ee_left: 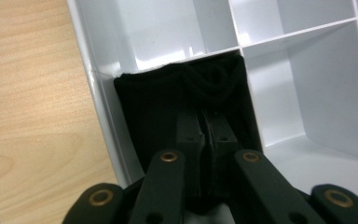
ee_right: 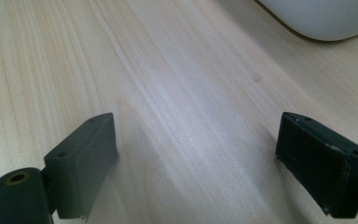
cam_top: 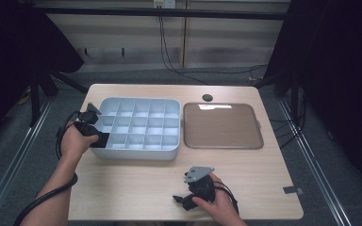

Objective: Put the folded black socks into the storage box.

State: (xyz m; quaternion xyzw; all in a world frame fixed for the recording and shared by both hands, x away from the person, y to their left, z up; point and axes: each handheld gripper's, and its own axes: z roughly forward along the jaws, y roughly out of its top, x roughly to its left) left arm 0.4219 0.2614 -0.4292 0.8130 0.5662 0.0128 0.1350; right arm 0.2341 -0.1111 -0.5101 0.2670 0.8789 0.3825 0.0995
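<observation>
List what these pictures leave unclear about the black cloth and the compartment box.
- Black cloth: left gripper view, its near end is covered by the left gripper, jaws together.
- Same cloth, high view: too small and hidden by the left hand.
- Compartment box: cut off by the frame edges.

The table (cam_top: 136,188) is pale wood-grain board with a smooth, faintly satin top; the divided box (cam_top: 169,153) at its ten o'clock looks like moulded white-grey plastic, glossy enough on its partition walls to catch highlights; the black cloth (ee_left: 154,112) in its corner cell is matt knitted fabric, soft and finely ribbed; the tray (cam_top: 224,126) at two o'clock has a smooth brownish face with a bright glare, possibly plastic or coated metal; the left gripper (ee_left: 209,140) and right gripper (ee_right: 196,154) have matt black plastic jaws, slightly scuffed, with brass-coloured rivets.
</observation>
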